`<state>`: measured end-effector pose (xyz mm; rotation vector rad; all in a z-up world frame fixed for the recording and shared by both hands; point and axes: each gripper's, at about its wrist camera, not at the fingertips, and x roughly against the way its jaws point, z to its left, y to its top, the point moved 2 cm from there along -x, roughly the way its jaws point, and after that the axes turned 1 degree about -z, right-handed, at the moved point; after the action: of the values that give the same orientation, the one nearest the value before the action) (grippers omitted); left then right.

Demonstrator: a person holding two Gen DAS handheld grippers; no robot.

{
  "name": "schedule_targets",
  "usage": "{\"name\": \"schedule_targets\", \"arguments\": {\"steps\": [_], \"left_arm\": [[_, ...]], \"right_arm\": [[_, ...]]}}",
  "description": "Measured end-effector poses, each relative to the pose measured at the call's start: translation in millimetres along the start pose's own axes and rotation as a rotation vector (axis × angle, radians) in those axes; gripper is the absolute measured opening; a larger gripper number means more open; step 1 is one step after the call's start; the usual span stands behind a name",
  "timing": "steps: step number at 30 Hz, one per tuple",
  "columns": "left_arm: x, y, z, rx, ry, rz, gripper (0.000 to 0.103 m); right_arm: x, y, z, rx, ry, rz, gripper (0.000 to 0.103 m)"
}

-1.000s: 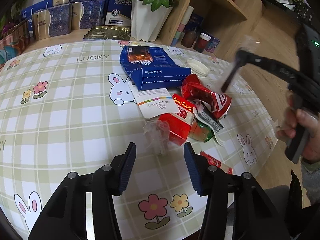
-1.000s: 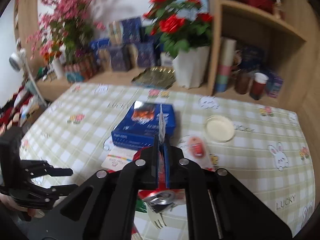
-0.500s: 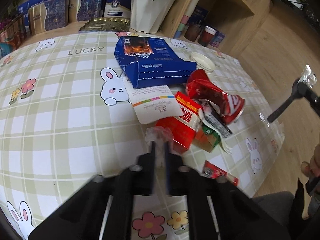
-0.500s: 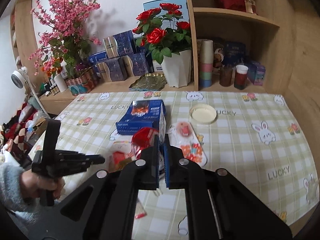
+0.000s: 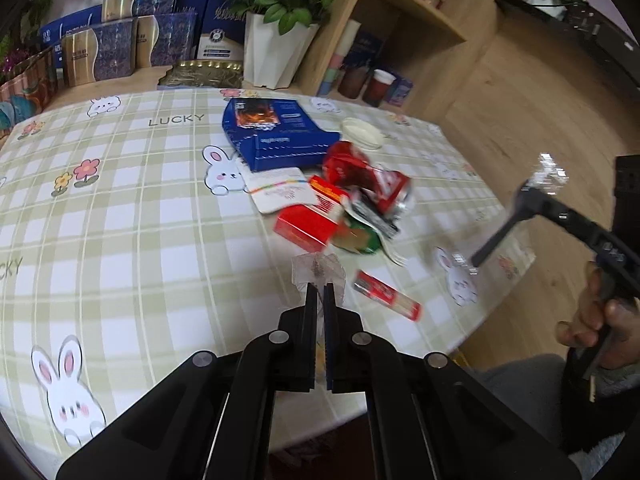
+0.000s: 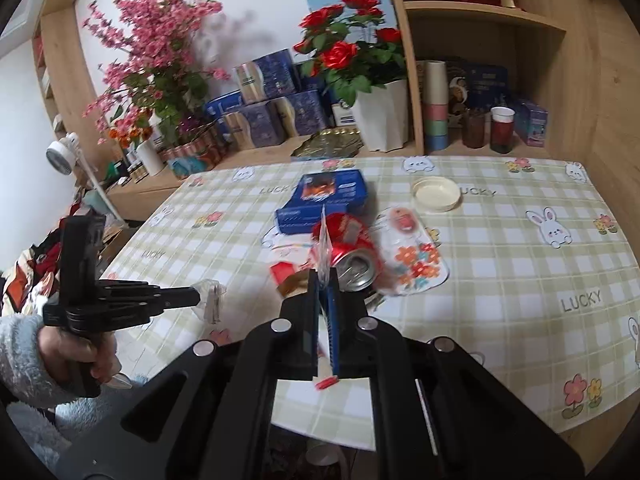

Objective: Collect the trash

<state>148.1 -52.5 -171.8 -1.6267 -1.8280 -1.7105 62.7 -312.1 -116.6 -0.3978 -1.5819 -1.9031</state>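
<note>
The clearing looks barely begun. The left gripper [image 5: 320, 286] has its fingers pressed together on a crumpled scrap of clear wrapper [image 5: 319, 269], which in the right wrist view [image 6: 210, 300] hangs from the fingertips over the near edge of the counter [image 5: 120, 208]. The right gripper [image 6: 324, 280] is likewise pinched on a thin clear piece of film [image 6: 324, 246] that stands up from between its fingers; from the left wrist view the same gripper [image 5: 532, 188] is held out beyond the counter's edge over the wooden floor, with the glinting film [image 5: 548, 172] at its tip. So two light scraps are in hand, and neither has yet been dropped anywhere: no bin or bag shows in either view, so where the trash is to go cannot be told. Most of the litter remains in a loose heap near the middle of the counter: a blue carton [image 5: 272, 136], a crushed red can [image 5: 364, 178], a white card [image 5: 282, 194] partly under the carton, a red box [image 5: 308, 224], a green wrapper [image 5: 356, 238] beside it, and a small red packet [image 5: 386, 294] lying apart, nearer the edge. A shallow white lid [image 5: 362, 132] and a flowered flat packet [image 6: 412, 252] lie just beyond the can. By my reckoning the job is at an early stage, with the bulkier pieces all left to gather.
</note>
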Motion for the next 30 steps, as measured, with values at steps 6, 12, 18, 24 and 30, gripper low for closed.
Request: {"name": "schedule_targets", "arguments": {"steps": [6, 12, 18, 24, 30], "left_arm": [[25, -48, -22, -0.029, -0.042, 0.031, 0.003], [27, -100, -38, -0.052, -0.065, 0.098, 0.003], [7, -135, -43, -0.052, -0.067, 0.181, 0.003], [-17, -152, -37, -0.041, -0.038, 0.254, 0.003], [-23, -158, -39, -0.066, -0.037, 0.273, 0.024]], "right_arm": [[4, -26, 23, 0.025, 0.047, 0.039, 0.008], [6, -56, 39, 0.041, 0.08, 0.085, 0.008], [6, -85, 48, 0.032, 0.105, 0.141, 0.008], [5, -99, 48, 0.012, 0.112, 0.174, 0.008], [3, -103, 52, 0.011, 0.118, 0.193, 0.008]]}}
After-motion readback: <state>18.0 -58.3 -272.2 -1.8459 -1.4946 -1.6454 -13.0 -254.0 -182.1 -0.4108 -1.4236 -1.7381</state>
